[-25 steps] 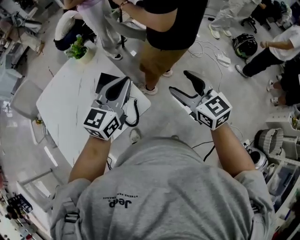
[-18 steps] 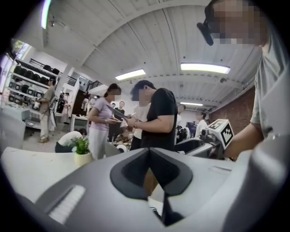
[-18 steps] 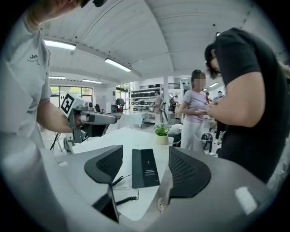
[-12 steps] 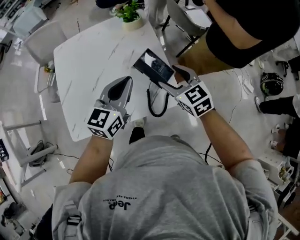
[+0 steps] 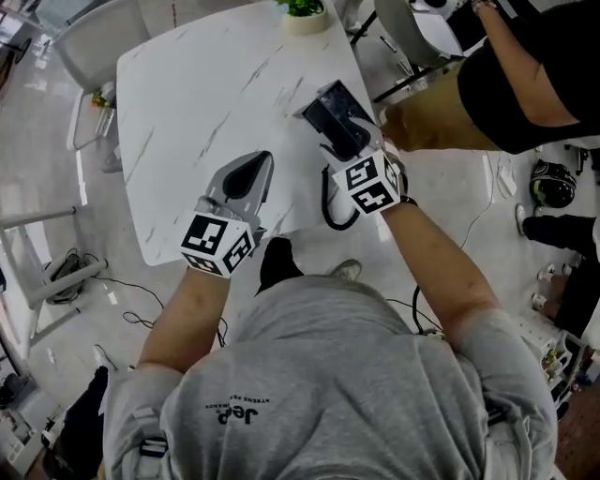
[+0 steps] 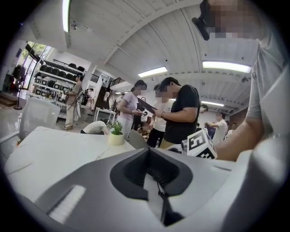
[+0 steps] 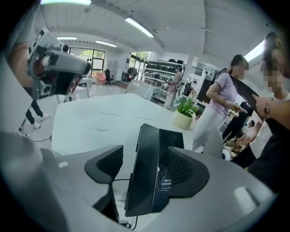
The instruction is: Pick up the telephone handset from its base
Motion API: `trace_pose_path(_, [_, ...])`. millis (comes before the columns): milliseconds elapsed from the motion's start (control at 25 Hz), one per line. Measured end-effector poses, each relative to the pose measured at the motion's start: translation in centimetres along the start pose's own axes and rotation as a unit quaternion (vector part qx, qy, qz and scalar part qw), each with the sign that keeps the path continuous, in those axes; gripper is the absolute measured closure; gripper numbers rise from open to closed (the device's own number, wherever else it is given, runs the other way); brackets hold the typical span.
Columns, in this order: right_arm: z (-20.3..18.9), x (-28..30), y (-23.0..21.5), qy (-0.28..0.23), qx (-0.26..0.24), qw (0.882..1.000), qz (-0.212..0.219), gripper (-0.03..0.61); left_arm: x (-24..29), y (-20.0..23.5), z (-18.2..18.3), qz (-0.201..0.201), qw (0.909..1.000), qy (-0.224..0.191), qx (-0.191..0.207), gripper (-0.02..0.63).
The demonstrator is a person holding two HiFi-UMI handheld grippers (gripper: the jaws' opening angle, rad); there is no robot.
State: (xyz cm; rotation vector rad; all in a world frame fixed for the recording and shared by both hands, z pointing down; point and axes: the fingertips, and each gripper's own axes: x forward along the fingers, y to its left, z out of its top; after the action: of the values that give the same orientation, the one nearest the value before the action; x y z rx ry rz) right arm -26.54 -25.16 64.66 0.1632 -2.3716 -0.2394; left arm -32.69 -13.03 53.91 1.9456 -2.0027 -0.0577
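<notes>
1. The handset [image 7: 144, 181] lies by the right edge of the table [image 5: 206, 94]. It is judged hard, smooth and light, and tethered by a cord [image 5: 330, 208].
2. It is straddled by the right gripper [image 7: 147, 158], whose jaws are apart; the slim middle is judged the best hold.
3. The left gripper [image 5: 246, 183] is held closed and empty.

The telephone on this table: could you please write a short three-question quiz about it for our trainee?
1. True or false: the left tongs hold the phone.
2. The right tongs are: A shut and empty; B open around the phone; C out of view.
3. Fill in: the pot at the table's far edge holds a ____.
Key: 1 false; 2 B; 3 plant.
</notes>
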Motion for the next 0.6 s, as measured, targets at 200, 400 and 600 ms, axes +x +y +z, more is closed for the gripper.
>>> trace_pose_path(200, [-2.2,2.8,-0.9,0.037,-0.042,0.997,-0.049,0.276,0.0,0.6,-1.4,-0.003,1.0,0.005,-0.006,0.554])
trace_pose_path(400, [-2.9,4.1,-0.7,0.052,-0.073,0.994,-0.066,0.354,-0.6,1.3,-2.7,-0.002,0.9998,0.016,-0.014,0.554])
trace_pose_path(600, [-2.5,2.2,-0.2,0.049,0.008,0.998,-0.038,0.501,-1.1,1.0,-2.1,-0.013,0.9996,0.019,-0.014,0.554])
